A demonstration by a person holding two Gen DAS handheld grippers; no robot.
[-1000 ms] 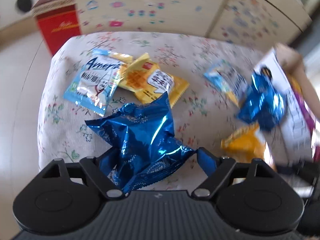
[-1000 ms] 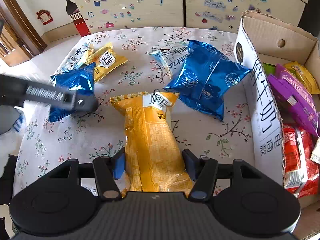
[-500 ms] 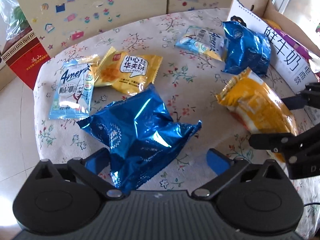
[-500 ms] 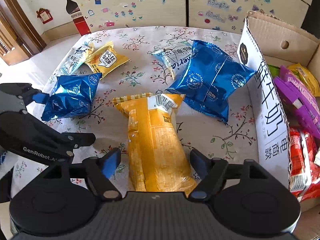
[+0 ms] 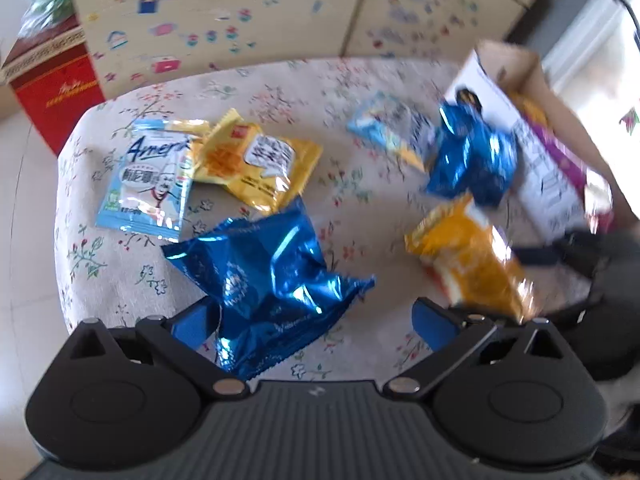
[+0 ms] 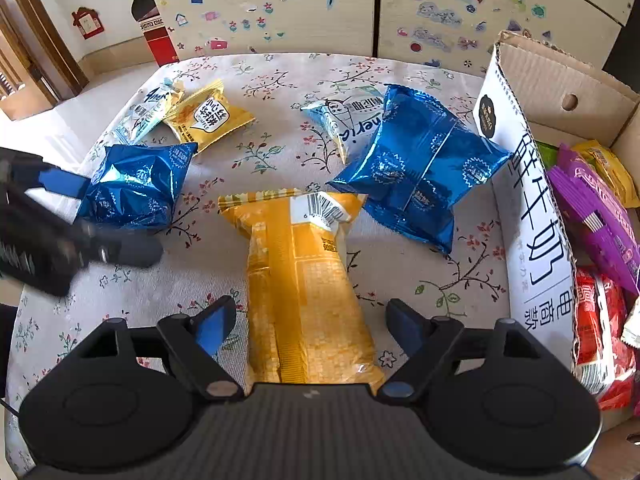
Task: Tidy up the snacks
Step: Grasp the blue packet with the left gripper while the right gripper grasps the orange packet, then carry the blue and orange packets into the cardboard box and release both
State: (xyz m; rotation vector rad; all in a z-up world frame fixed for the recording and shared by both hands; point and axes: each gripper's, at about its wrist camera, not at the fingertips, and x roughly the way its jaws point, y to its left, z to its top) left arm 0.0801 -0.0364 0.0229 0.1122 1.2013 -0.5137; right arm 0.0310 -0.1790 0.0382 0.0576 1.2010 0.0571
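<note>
The cardboard box (image 6: 532, 208) sits at the right edge of the bench (image 6: 280, 76), top open; inside it there's a purple packet (image 6: 592, 208), a yellow packet (image 6: 608, 168) behind that, a bit of green at the back, and a red packet (image 6: 600, 320) nearest the camera; the white side panel has big Chinese print I read as 鲜牛奶, with smaller characters below it.

Versus a second ago: the right gripper (image 6: 308, 320) was clamped on the long orange packet (image 6: 304, 280), now its jaws are opening and the pads stand clear of it on both sides, though the packet still lies between them on the cloth, barcode up; the left gripper (image 5: 312, 320) also had its blue foil packet (image 5: 272, 276) pinched, and now the jaws are spread wide, the packet lying loose between them, closer to the left pad.

The rest is spread over the floral cloth; a second blue foil packet (image 6: 416, 168) leans against the box wall, overlapping a light blue packet (image 6: 340, 120); far left there's another light blue packet (image 5: 148, 180) with "Ameri…" readable, partly over a yellow waffle packet (image 5: 260, 168); its Chinese label is legible in the right wrist view, the English beneath too small; "GenRobot" isn't readable now, too blurred.
</note>
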